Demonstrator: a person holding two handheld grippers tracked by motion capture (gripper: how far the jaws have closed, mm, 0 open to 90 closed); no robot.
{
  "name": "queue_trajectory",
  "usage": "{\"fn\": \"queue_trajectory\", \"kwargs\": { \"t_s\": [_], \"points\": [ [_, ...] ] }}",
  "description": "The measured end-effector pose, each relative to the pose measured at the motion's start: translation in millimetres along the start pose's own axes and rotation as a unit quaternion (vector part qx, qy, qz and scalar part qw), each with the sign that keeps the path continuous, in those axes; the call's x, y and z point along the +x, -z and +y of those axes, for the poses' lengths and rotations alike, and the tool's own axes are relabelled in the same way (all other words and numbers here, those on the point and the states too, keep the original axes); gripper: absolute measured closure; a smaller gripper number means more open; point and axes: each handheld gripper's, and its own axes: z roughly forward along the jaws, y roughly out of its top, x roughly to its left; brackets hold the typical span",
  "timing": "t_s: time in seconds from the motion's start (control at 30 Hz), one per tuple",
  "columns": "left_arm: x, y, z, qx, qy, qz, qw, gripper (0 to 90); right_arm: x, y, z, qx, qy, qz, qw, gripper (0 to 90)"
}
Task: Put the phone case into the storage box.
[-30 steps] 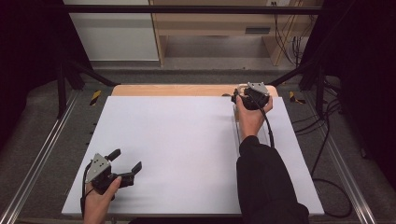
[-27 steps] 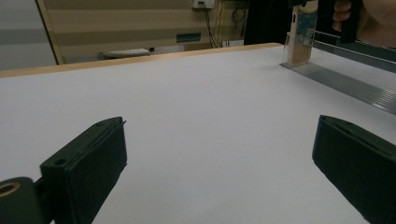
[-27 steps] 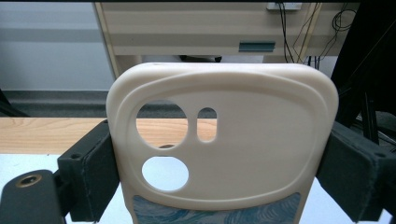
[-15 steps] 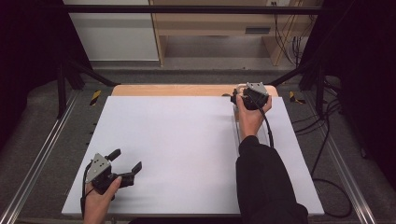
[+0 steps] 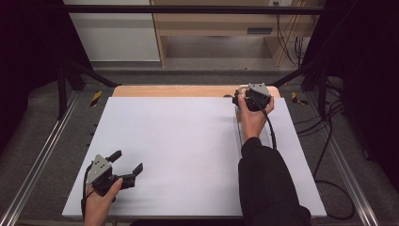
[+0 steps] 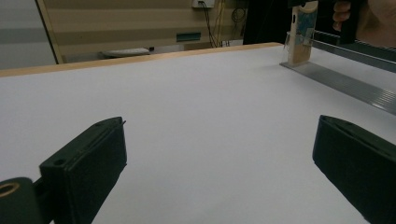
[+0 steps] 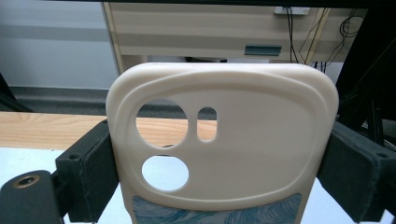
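1. Cream-coloured phone case (image 7: 224, 140), w/ blue swirl pattern low on its back, is pinched across its width by the right gripper (image 7: 224, 168); jaws press its two long sides.
2. Case stands upright, camera cut-outs at top: two round holes + one small slot.
3. High view: right gripper (image 5: 254, 96) sits at far right of the bench (image 5: 188, 141), near the wooden far edge, hand wrapped round it, dark sleeve trailing back.
4. Left gripper view: case (image 6: 301, 35) stands on end at the far end of a metal rail (image 6: 345, 84) that runs along the white bench top; can't tell if it touches the rail.
5. Left gripper (image 5: 123, 165) is spread wide, nothing between jaws, at near left corner of bench, held just above or on the white sheet, can't tell which.
6. Grippers well apart.
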Motion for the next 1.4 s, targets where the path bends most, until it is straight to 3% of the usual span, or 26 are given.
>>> {"fn": "queue_trajectory", "kwargs": {
  "t_s": [0.17, 0.8, 1.13, 1.4],
  "points": [
    [-0.4, -0.1, 0.1, 0.000, 0.001, -0.001, 1.0000, 2.5, -0.9, -1.2, -0.9, 0.007, -0.014, 0.002, 0.9999, 6.6],
    [-0.3, 0.9, 0.7, -0.004, 0.001, -0.002, 1.0000, 2.6, -5.6, 3.8, 3.3, 0.008, -0.011, -0.006, 0.9999, 4.9],
    [-0.1, 1.6, 0.7, -0.004, 0.001, 0.000, 1.0000, 2.6, -8.7, 5.8, 0.6, 0.038, -0.008, 0.013, 0.9992, 3.8],
    [-0.5, 1.7, 0.8, -0.004, -0.001, 0.000, 1.0000, 2.6, -10.3, 12.2, 6.4, 0.031, -0.014, 0.020, 0.9992, 3.7]
  ]
}}
